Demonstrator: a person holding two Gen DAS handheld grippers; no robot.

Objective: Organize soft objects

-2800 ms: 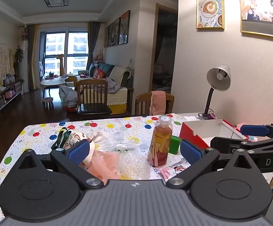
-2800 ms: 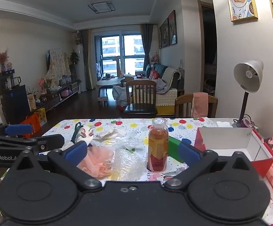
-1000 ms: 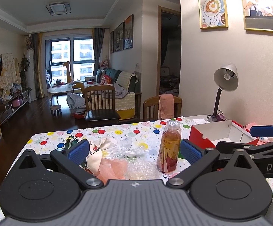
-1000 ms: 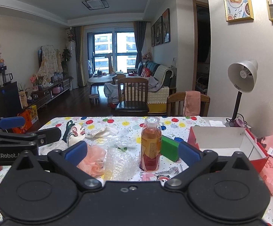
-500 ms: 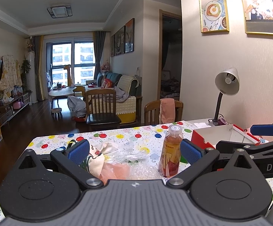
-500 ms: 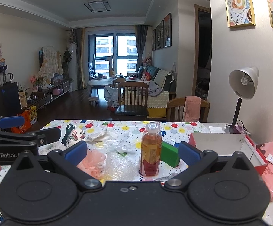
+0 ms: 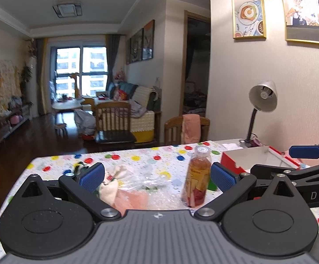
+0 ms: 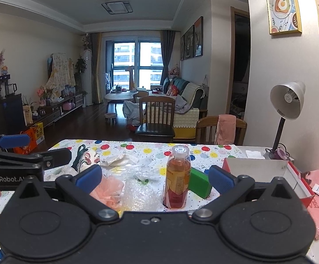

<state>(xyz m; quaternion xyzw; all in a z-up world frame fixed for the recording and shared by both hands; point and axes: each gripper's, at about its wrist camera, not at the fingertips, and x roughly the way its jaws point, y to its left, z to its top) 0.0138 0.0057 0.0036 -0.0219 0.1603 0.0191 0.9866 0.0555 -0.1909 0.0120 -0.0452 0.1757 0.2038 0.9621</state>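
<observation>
Both claws, left (image 7: 157, 177) and right (image 8: 155, 179), are spread apart, gripping nothing. Just beyond them on the polka-dot worktop (image 8: 137, 148) lie a pink mesh puff (image 8: 109, 190) and bubble wrap (image 8: 140, 194), beside an upright juice bottle (image 8: 178, 177); farther right, a red box (image 8: 258, 171).

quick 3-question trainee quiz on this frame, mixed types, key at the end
1. True or false: the left claw is shut on the drink bottle.
2. What lies right of the bottle, touching or nearly touching it? A) green block B) mug C) book
3. Fill in: the pink mesh puff lies to the ___ of the bubble wrap in the right wrist view.

Key:
1. False. Both the left claw and the right claw are open and hold nothing; the bottle stands upright on the dotted tablecloth.
2. A, the green block.
3. left
</observation>
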